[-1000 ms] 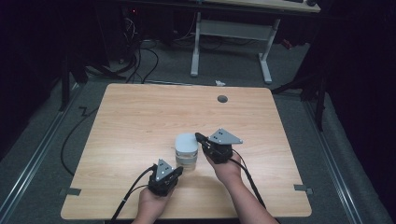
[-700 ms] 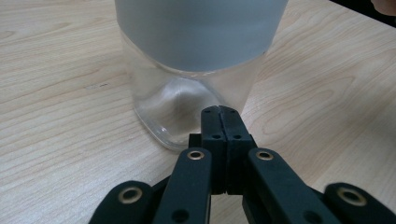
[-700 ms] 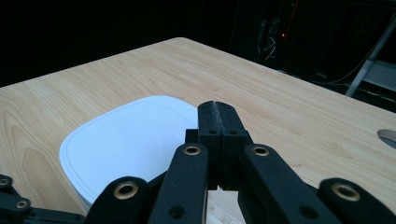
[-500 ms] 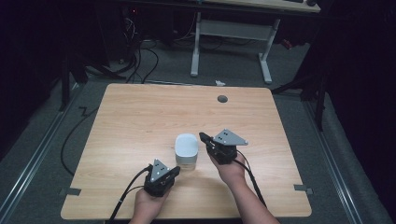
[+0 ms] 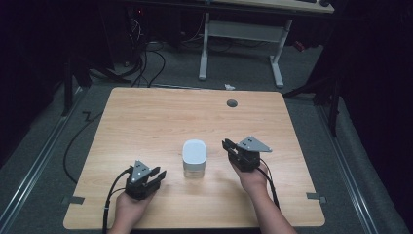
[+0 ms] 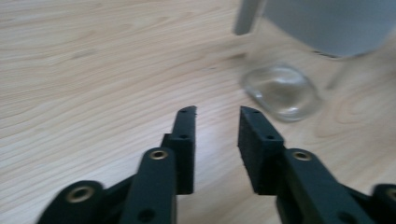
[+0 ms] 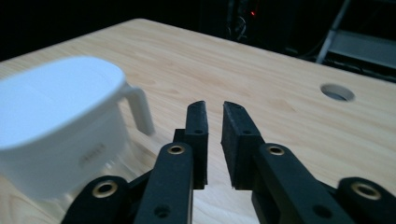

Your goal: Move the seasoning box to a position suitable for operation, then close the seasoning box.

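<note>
From the high view, a clear jar with a rounded white lid (image 5: 194, 157) is sitting on the light woodgrain table (image 5: 146, 117), nearer the front edge, between the left gripper (image 5: 155, 177) and right gripper (image 5: 229, 146).

Left gripper view: its jaws are sitting apart on nothing, and the jar's glassy base is looking blurry, top cut off.

Right gripper view: jaws are showing a narrow gap, gripping nothing, beside the lid's tab (image 7: 139, 109).
</note>
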A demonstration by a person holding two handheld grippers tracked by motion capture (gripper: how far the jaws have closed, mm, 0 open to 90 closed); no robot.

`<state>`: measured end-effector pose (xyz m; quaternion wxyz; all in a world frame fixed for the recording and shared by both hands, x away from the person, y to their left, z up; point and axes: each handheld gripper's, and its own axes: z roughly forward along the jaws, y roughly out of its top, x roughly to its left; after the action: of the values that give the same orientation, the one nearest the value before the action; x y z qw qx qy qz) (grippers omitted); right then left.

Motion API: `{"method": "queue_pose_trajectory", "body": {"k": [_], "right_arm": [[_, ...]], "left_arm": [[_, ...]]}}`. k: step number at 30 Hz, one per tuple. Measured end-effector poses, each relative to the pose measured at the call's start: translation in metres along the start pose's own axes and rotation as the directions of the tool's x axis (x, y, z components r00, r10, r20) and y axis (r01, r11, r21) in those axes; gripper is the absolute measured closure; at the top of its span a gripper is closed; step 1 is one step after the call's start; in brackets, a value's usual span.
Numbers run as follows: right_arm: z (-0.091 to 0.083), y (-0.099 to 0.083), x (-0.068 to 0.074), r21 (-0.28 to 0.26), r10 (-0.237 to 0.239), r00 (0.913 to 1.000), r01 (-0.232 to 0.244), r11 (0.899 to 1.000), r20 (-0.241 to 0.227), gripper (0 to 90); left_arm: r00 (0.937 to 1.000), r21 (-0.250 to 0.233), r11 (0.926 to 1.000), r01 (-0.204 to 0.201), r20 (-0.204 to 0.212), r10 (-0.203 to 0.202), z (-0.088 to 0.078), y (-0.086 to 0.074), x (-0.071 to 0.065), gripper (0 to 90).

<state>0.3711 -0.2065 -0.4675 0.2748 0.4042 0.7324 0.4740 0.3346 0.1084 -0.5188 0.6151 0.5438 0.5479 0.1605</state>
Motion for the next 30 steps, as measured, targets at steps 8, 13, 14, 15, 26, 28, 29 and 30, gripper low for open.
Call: {"method": "queue_pose_trajectory", "body": {"k": [8,13,14,15,26,28,29,30], "right_arm": [[-0.022,-0.02,-0.033,0.039,0.036,0.9938,-0.04,0.998,0.106,64.4],[-0.043,-0.04,-0.054,0.037,0.088,0.9832,-0.095,0.995,0.16,56.0],[-0.046,-0.044,-0.057,0.039,0.094,0.9815,-0.102,0.994,0.167,54.1],[-0.053,-0.051,-0.059,0.04,0.103,0.9779,-0.112,0.993,0.182,50.5],[-0.098,-0.095,-0.044,0.039,0.135,0.965,-0.148,0.988,0.225,42.5],[-0.093,-0.094,-0.047,0.036,0.174,0.9616,-0.186,0.982,0.212,41.9],[-0.093,-0.094,-0.046,0.042,0.168,0.9618,-0.181,0.983,0.216,41.8],[-0.093,-0.094,-0.046,0.043,0.162,0.9623,-0.176,0.984,0.218,41.7]], "left_arm": [[0.9954,-0.063,0.9978,-0.018,-0.095,0.012,0.0,0.029,0.039,47.8],[0.9894,-0.074,0.9965,-0.038,-0.143,0.027,-0.003,0.03,0.054,44.9],[0.9877,-0.075,0.996,-0.048,-0.152,0.036,-0.008,0.026,0.058,44.6],[0.9876,-0.083,0.9953,-0.048,-0.153,0.035,-0.013,0.023,0.06,44.4],[0.9875,-0.055,0.996,-0.071,-0.145,0.063,-0.03,0.012,0.058,45.0],[0.9892,-0.055,0.9968,-0.058,-0.138,0.05,-0.032,0.012,0.057,45.1],[0.9889,-0.053,0.9968,-0.061,-0.139,0.053,-0.033,0.012,0.057,45.1],[0.9888,-0.056,0.9967,-0.06,-0.14,0.051,-0.032,0.012,0.057,45.1]]}}
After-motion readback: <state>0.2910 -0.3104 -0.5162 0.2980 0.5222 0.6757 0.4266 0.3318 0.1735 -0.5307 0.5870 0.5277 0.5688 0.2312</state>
